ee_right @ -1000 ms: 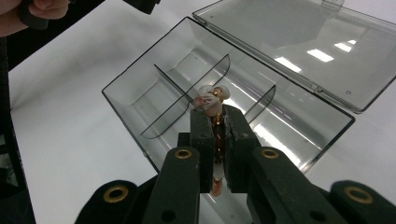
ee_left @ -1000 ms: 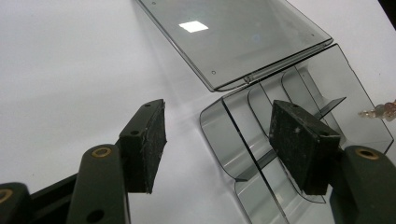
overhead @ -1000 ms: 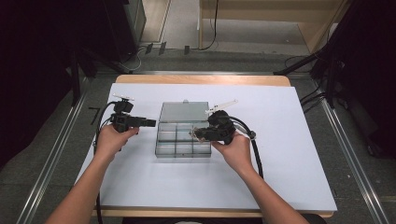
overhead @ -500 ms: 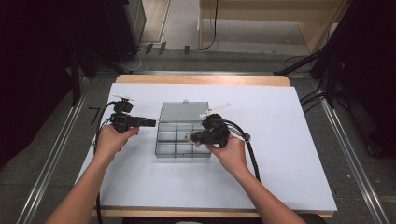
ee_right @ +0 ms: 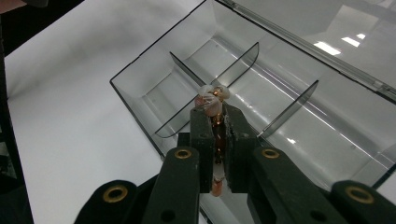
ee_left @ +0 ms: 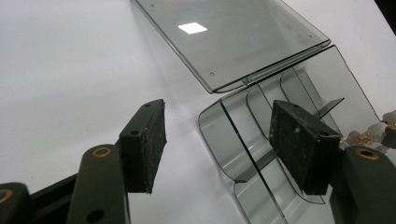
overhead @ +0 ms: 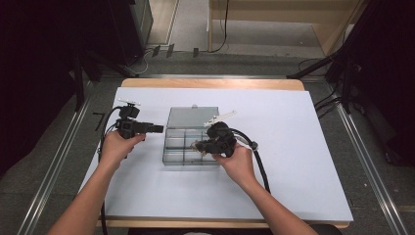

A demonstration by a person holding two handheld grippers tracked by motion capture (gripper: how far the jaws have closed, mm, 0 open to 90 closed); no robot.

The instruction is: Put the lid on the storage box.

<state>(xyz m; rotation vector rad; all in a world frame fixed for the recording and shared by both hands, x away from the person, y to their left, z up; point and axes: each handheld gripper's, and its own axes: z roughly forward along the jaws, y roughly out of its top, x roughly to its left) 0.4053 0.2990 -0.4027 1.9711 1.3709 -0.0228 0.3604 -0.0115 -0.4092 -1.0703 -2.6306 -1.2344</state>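
While clamped on a beaded trinket (ee_right: 212, 100), right hand-held gripper (overhead: 199, 145) level above the divided box (overhead: 188, 155); left hand-held gripper (overhead: 160, 129) agape.

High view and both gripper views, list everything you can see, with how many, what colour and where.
Table: one, white top with wooden edge, centre.
Compartment box: one, clear grey, mid-table, its lid open and lying flat behind it.
Beaded jewellery piece: one, pale pink and gold, pinched over the box.
Left gripper: one, black, open, beside the box's left end.
Right gripper: one, black, shut on the jewellery.
Hands: two, left, right.
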